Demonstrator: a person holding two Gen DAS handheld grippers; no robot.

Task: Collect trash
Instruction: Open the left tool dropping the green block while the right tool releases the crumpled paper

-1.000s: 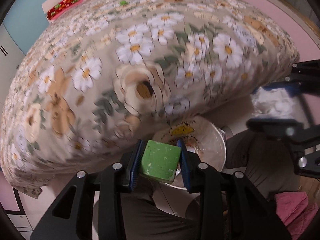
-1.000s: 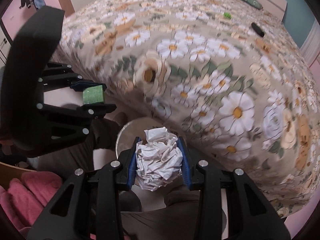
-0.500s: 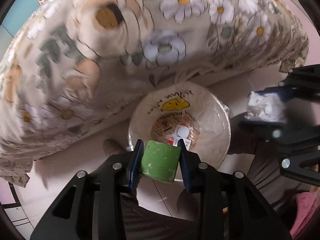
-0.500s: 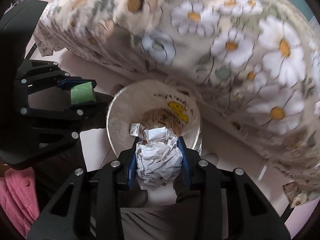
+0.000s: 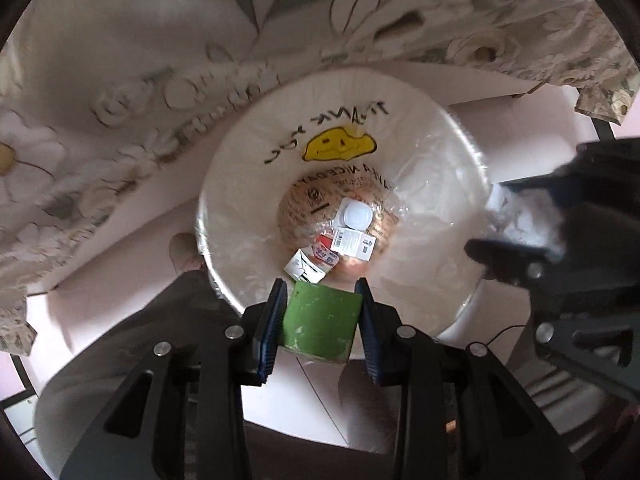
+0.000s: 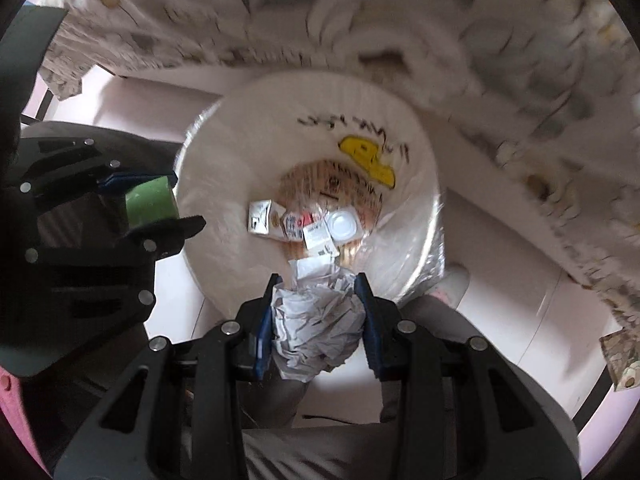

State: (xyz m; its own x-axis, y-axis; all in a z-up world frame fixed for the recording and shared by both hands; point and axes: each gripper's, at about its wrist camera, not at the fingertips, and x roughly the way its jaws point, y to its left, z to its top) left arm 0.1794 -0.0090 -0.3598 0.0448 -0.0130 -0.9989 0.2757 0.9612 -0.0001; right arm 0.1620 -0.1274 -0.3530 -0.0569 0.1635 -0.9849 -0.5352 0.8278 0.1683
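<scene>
My left gripper [image 5: 320, 322] points down and is clamped on a green block [image 5: 319, 326], both blue pads pressed flat on its sides. The block hangs over the near rim of the bin [image 5: 224, 184], at the bin's lower edge in the left wrist view.

My right gripper [image 6: 318, 326] also points down and squeezes a paper wad [image 6: 316, 330], crumpled white paper bulging out between the pads. The wad sits over the near rim of the same bin [image 6: 224, 152], and its top edge overlaps the bin's opening in the right wrist view.

The bin is round, lined with a clear bag [image 5: 432, 184] printed with a yellow smiley and dark lettering. At its bottom lie scraps [image 5: 340, 236]: a round white lid, small white labels with barcodes, and a little torn carton with red print.

A floral bedspread [image 5: 120, 80] hangs just beyond the bin's far rim, its hem close to the pale floor [image 5: 120, 248].

Each gripper shows in the other's view, one at each side of the bin, apart from each other. My trouser legs fill the lower edge of both views.
</scene>
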